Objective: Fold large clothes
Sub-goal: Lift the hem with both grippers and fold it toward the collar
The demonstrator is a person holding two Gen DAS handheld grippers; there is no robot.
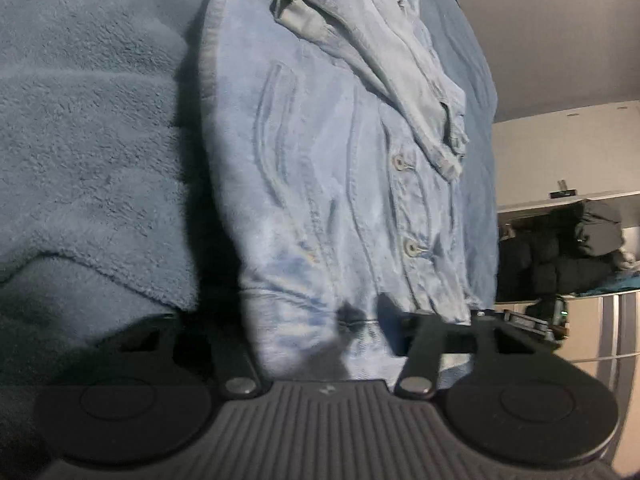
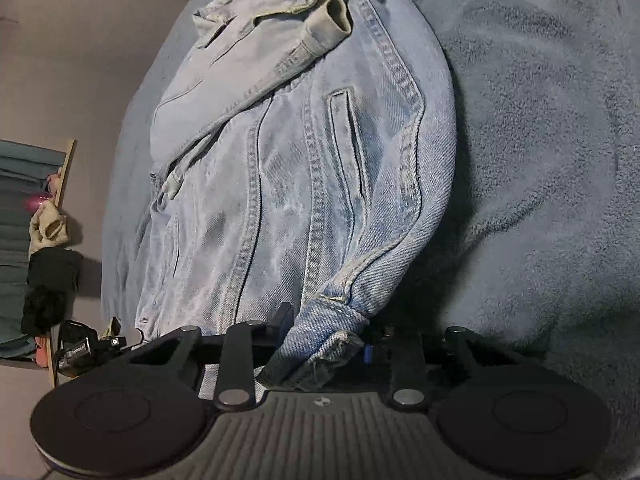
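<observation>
A light blue denim jacket (image 1: 320, 168) lies on a blue fleece blanket (image 1: 88, 120), its sleeves folded across the front. In the left wrist view my left gripper (image 1: 324, 328) is at the jacket's bottom hem, with the hem corner bunched between its jaws. In the right wrist view the jacket (image 2: 304, 168) stretches away from me, and my right gripper (image 2: 320, 344) is shut on the other hem corner. The fingertips of both grippers are hidden under the cloth.
The fleece blanket (image 2: 540, 160) covers the bed around the jacket. Dark bags (image 1: 560, 252) sit on a shelf at the right of the left wrist view. A pile of clothes (image 2: 48, 272) lies by the wall at the left of the right wrist view.
</observation>
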